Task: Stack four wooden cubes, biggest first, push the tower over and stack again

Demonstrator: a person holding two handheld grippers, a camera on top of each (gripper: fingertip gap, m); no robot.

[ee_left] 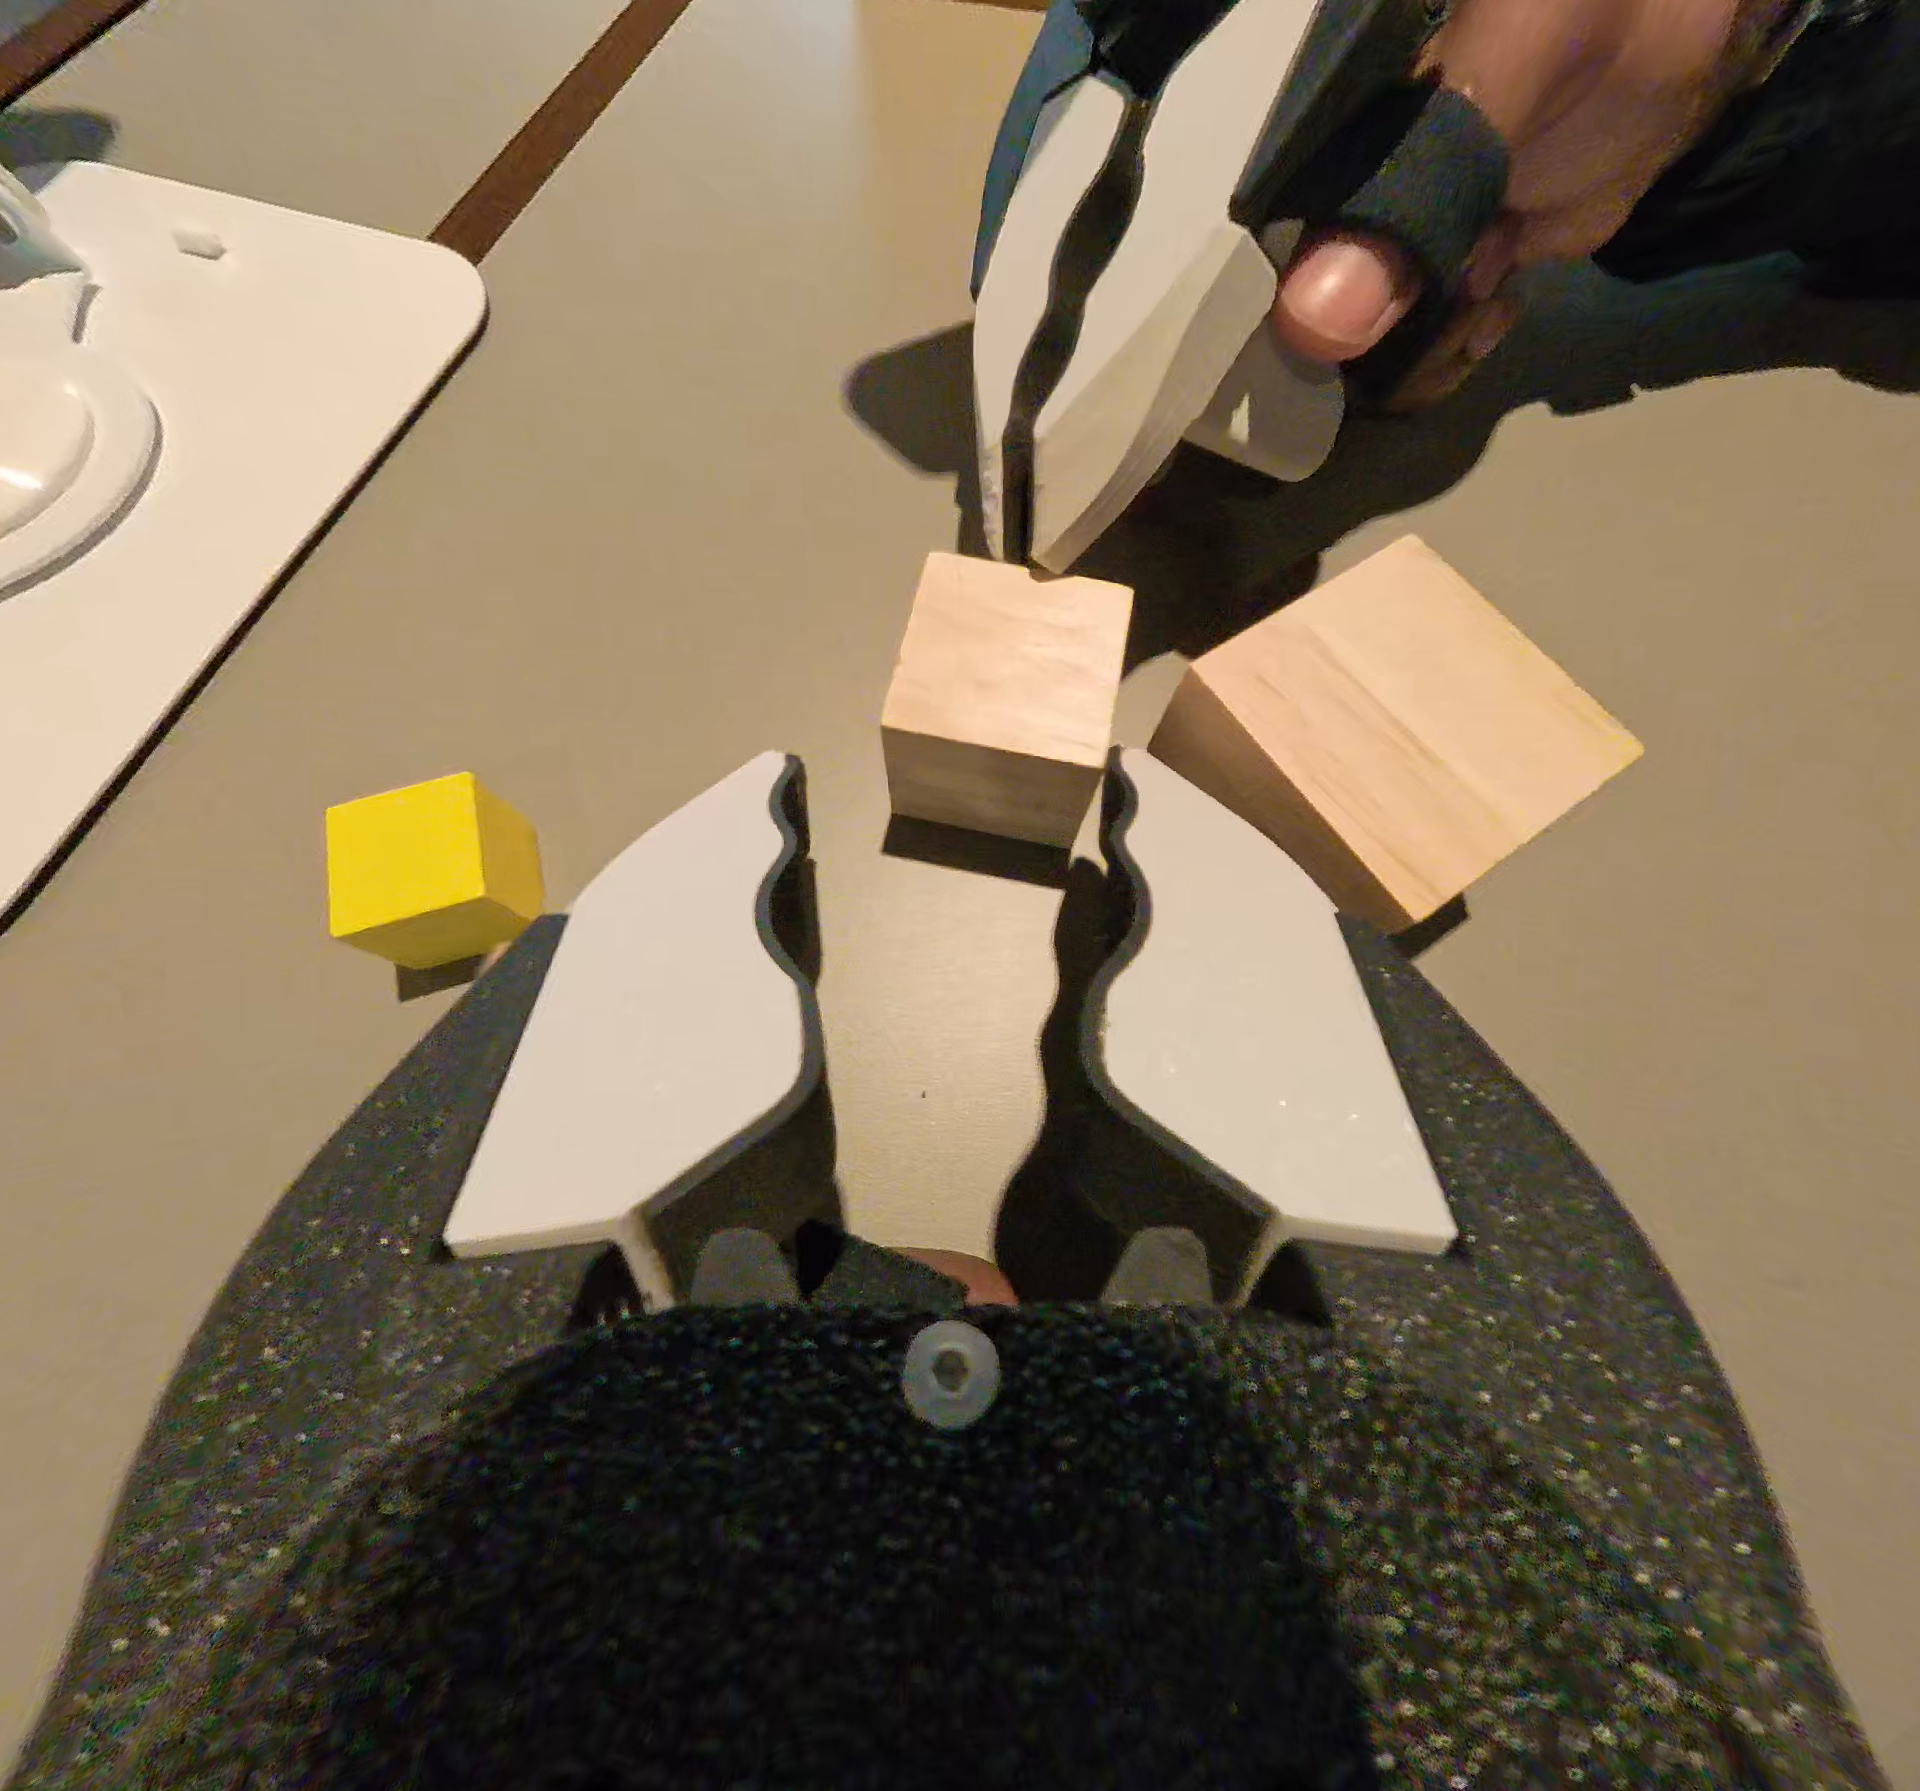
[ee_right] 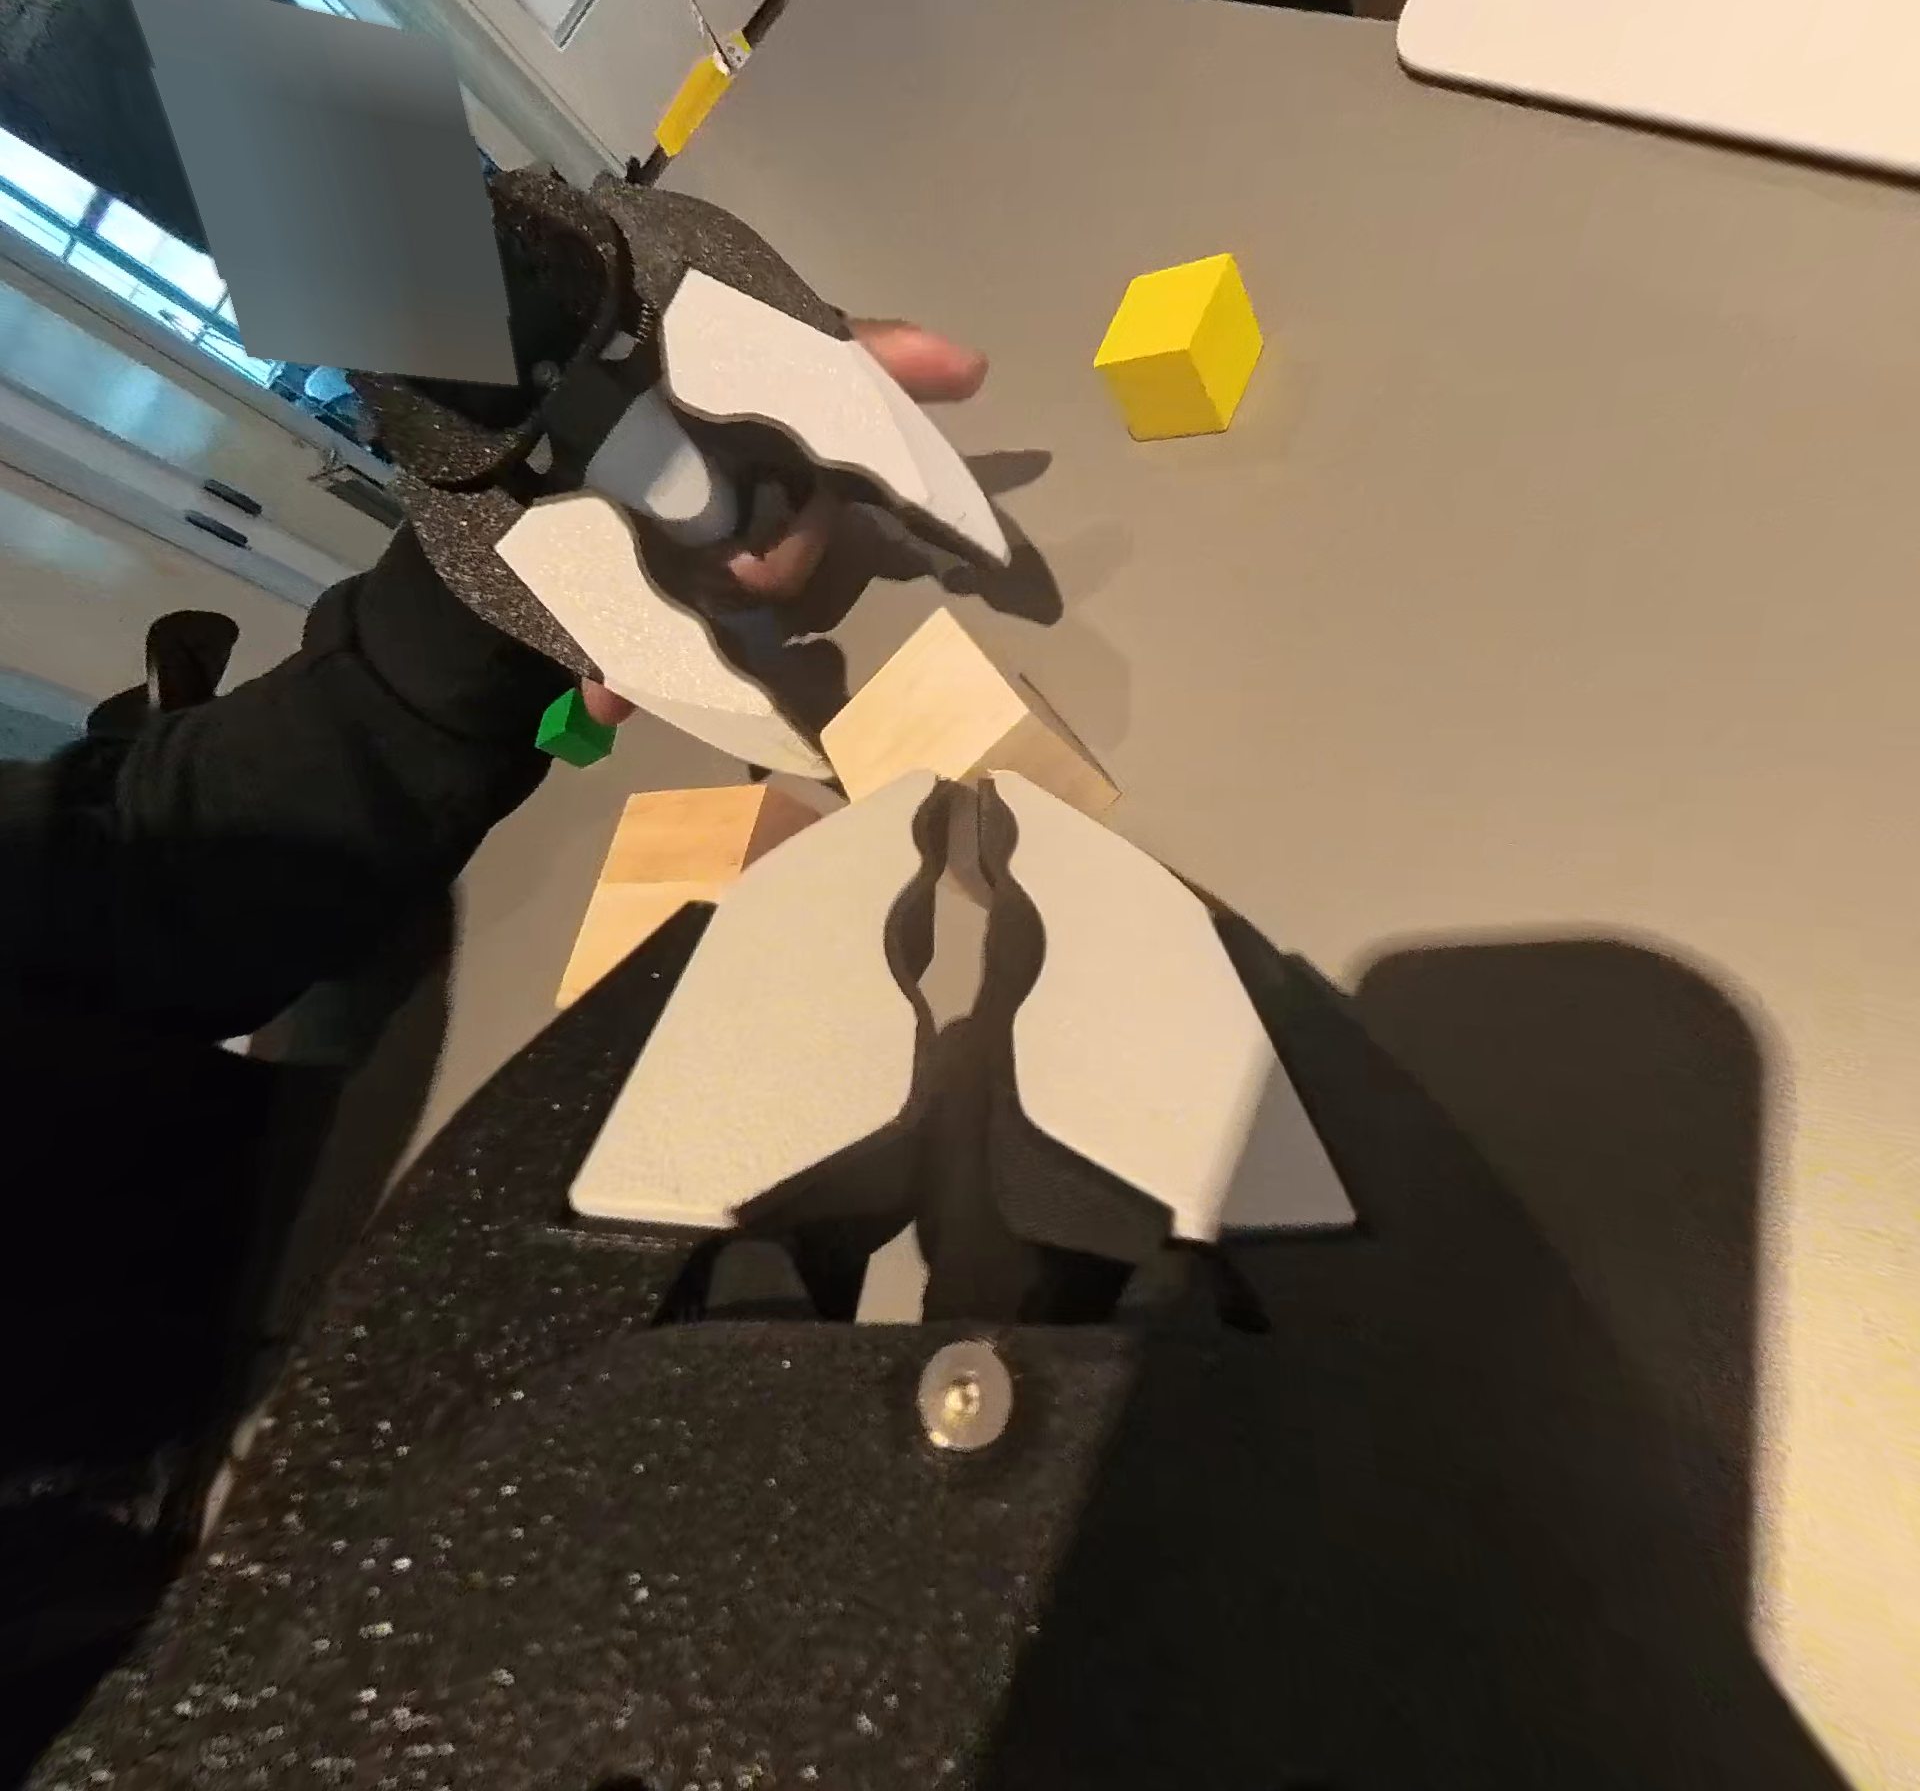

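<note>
While the left gripper [ee_left: 951, 806] hangs low over the grey-beige table [ee_left: 665, 453] with its jaws spread wide and nothing between them, the medium plain wooden cube [ee_left: 1003, 692] sits on the tabletop just beyond its fingertips, in line with the gap. Coming down from above on the far side, the right gripper [ee_left: 1013, 541] has its two pale fingers pressed almost together, empty, and their tips meet the cube's far top edge. In the right wrist view the same closed tips [ee_right: 964, 785] sit at the near edge of that cube [ee_right: 940, 707].

Just to the right of the medium cube in the left wrist view lies the largest plain wooden cube [ee_left: 1392, 723], turned at an angle, close to it but with a thin strip of table between them. A yellow cube [ee_left: 426, 863] rests well apart on the left side, nearer the white rounded board [ee_left: 260, 370] that lies toward the table's left edge. Only the right wrist view shows a small green cube [ee_right: 571, 728], partly hidden behind the left gripper [ee_right: 909, 661] and the gloved hand holding it.
</note>
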